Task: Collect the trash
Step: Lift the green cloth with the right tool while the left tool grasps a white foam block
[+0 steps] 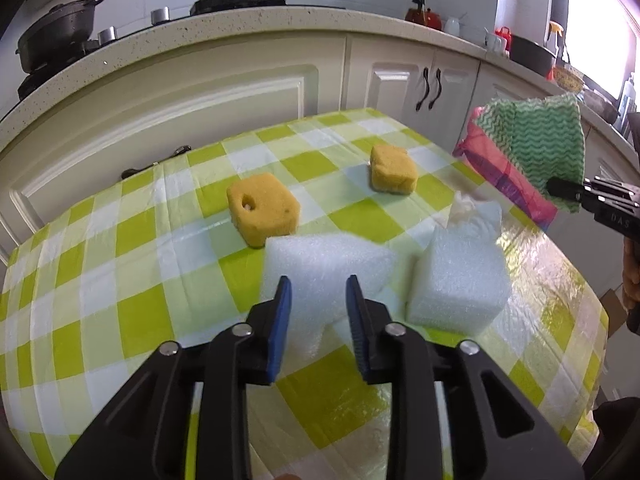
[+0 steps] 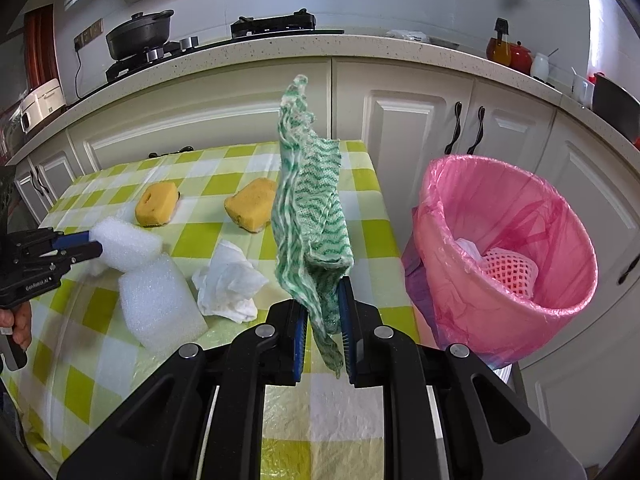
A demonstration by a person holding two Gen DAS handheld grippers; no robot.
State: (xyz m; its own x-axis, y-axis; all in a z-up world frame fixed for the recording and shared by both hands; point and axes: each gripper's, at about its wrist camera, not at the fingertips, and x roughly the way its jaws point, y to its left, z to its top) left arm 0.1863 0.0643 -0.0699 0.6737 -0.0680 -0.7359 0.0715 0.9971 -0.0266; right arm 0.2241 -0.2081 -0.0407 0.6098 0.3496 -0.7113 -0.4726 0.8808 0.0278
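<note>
My left gripper (image 1: 316,284) is closed on a white foam piece (image 1: 320,256), which fills the gap between its blue pads just above the checked table (image 1: 120,280). From the right wrist view, this gripper (image 2: 94,242) holds the foam piece (image 2: 124,244) over a second foam block (image 2: 160,308). My right gripper (image 2: 324,296) is shut on a green-and-white wavy cloth (image 2: 308,200), which stands up from the pads in the air near the table's right edge. A pink-lined trash bin (image 2: 480,312) stands just right of it, off the table.
Two yellow sponges (image 1: 262,210) (image 1: 394,170) lie further back on the table. A crumpled white tissue (image 2: 228,280) sits beside the second foam block (image 1: 460,280). The bin holds a pink foam net (image 2: 508,268) and white paper. Kitchen cabinets and a counter run behind.
</note>
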